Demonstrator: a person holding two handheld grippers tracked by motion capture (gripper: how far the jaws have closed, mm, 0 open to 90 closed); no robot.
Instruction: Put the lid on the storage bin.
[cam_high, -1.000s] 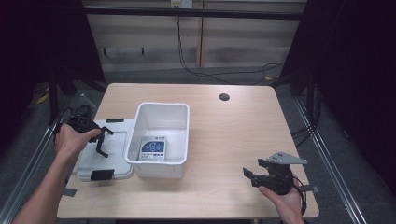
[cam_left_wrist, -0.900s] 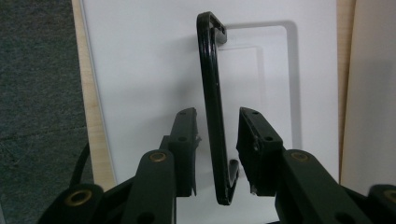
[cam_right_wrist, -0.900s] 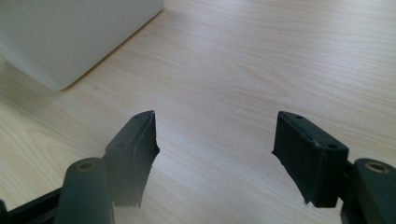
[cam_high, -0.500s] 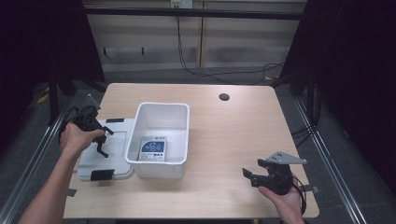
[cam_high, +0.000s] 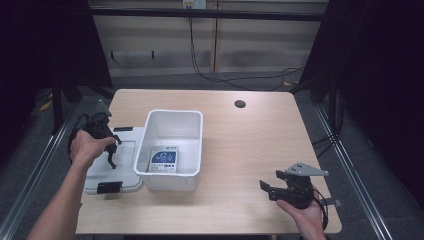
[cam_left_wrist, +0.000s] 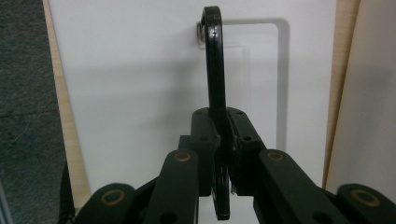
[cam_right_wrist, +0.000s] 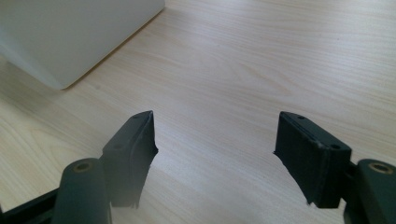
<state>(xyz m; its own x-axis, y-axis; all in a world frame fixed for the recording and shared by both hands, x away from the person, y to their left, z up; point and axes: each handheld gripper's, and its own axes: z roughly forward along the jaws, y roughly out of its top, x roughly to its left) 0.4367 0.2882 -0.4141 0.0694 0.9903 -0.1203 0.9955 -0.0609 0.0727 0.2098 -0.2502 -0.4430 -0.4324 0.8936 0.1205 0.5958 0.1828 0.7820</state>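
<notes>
A white plastic bin (cam_high: 166, 182) stands left of the table's middle, with a blue and white printed pack (cam_high: 164, 160) lying inside. A white lid (cam_high: 95, 181) lies flat against the bin's left side. My left gripper (cam_high: 111, 151) hovers over the lid, shut on a thin black handle (cam_left_wrist: 213, 70) hinged to the lid (cam_left_wrist: 130, 84). In the left gripper view the jaws (cam_left_wrist: 219, 128) pinch that handle edge-on. My right gripper (cam_high: 264, 188) rests at the front right, open and empty. Its jaws (cam_right_wrist: 215, 144) stand wide over bare wood, and the bin's corner (cam_right_wrist: 70, 32) lies ahead.
The lid carries black latches at its front (cam_high: 109, 187) and back (cam_high: 122, 129). A round cable hole (cam_high: 240, 104) sits near the far edge of the wooden table (cam_high: 250, 145). The lid lies close to the table's left edge, with dark floor and rails beyond.
My left hand and gripper have shifted slightly away from the front edge, still holding the black handle. The right gripper has stayed put.
</notes>
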